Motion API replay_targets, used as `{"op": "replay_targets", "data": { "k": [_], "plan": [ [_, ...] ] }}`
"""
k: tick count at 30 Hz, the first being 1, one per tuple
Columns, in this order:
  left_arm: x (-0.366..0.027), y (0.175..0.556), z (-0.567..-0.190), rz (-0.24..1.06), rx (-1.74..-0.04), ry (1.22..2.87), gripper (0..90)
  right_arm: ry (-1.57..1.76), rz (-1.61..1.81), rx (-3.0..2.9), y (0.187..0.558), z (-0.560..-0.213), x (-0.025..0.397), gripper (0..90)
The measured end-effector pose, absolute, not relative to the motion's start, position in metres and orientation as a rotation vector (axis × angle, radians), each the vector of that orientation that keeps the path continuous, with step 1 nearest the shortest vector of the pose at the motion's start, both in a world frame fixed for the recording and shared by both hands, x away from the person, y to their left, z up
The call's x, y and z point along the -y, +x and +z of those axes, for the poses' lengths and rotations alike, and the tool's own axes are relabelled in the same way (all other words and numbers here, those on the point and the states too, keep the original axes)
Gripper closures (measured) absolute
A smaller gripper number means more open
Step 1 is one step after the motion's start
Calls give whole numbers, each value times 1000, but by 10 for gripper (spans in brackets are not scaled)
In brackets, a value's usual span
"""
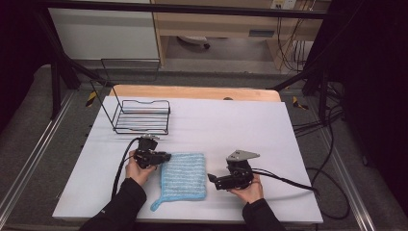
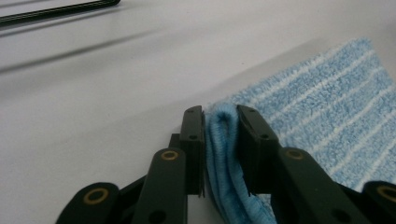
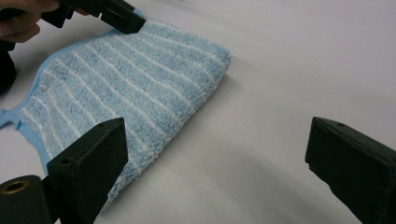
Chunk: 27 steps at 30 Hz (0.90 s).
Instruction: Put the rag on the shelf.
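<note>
Between left hand-held gripper [image 2: 219, 126] jaws: folded cloth [image 1: 184, 179] corner, clamped, rest flat on desk [image 1: 250, 125]. Just beside cloth's other edge: right hand-held gripper [image 3: 215, 158], jaws apart, empty. Judged step: folding. Next: right pinch, lift together.

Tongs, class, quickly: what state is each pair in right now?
Left tongs: closed on the blue cloth, gripping its folded edge.
Right tongs: open, holding nothing.
</note>
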<state>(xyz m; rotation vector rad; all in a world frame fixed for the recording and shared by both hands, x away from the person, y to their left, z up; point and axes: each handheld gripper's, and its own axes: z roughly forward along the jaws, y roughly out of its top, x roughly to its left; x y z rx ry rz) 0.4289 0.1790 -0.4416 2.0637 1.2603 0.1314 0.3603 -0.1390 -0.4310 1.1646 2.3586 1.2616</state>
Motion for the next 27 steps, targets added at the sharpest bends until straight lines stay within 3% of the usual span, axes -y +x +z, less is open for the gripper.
{"op": "replay_targets", "data": {
  "k": [7, 18, 21, 27],
  "plan": [
    [-177, 428, -442, 159, -1246, 2075, 772, 1187, 1289, -2317, 372, -427, 138, 79],
    [-175, 426, -443, 194, -1222, 2092, 772, 1178, 1282, -2313, 405, -424, 112, 192],
    [-176, 426, -443, 189, -1216, 2095, 770, 1210, 1261, -2332, 414, -430, 104, 237],
    [-176, 426, -443, 192, -1208, 2097, 768, 1294, 1221, -2392, 428, -446, 96, 413]
  ]
}}
